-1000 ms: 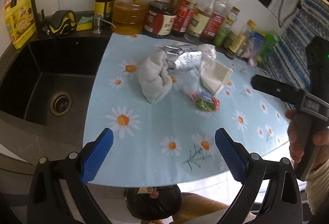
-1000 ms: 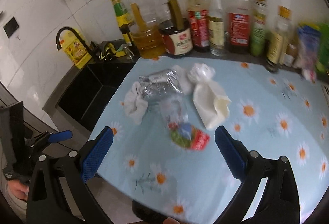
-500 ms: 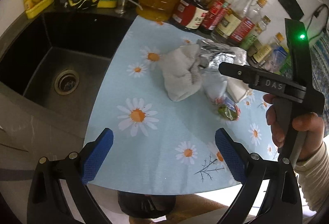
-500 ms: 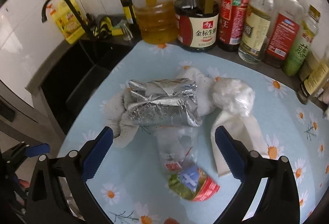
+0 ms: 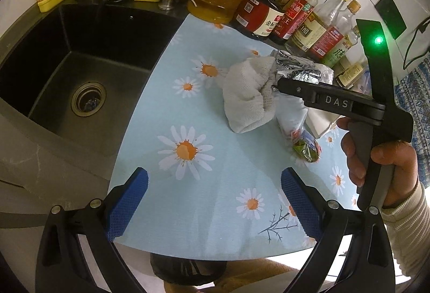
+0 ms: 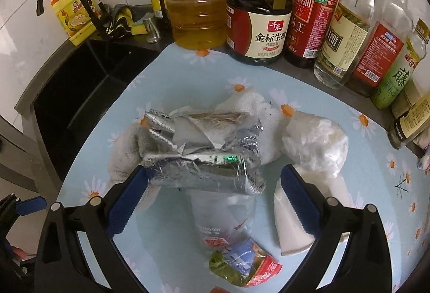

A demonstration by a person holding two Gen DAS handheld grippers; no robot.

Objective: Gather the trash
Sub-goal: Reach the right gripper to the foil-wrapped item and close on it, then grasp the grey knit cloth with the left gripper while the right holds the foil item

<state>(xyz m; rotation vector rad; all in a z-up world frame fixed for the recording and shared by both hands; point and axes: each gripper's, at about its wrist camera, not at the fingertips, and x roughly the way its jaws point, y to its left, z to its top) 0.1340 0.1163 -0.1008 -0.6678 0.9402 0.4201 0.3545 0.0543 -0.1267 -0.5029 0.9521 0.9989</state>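
The trash sits bunched in the middle of the daisy-print mat (image 6: 336,107), between the sink (image 5: 67,72) and the row of sauce bottles (image 6: 317,13); topmost is a crumpled foil wrapper (image 6: 204,153) lying across a grey-white cloth (image 5: 247,94), with a clear plastic bag (image 6: 223,215), a colourful snack packet (image 6: 242,266) and a white paper bag (image 6: 293,225) close around it; the right gripper (image 6: 212,196) hangs right over the foil with its jaws spread wide and holding nothing, one blue pad touching or nearly touching the wrapper's left end, the other standing apart past its right end; the left gripper (image 5: 212,204) waits low at the near edge of the mat, jaws likewise wide and empty, well apart from the pile. The step in hand looks like the first pick, the foil; to do it well, settle the pads down either side of the wrapper's long body, low enough to catch its bulk yet clear of the cloth beneath, then close gently, since foil crushes and slips; lift straight up so the plastic bag tucked under it does not drag along.
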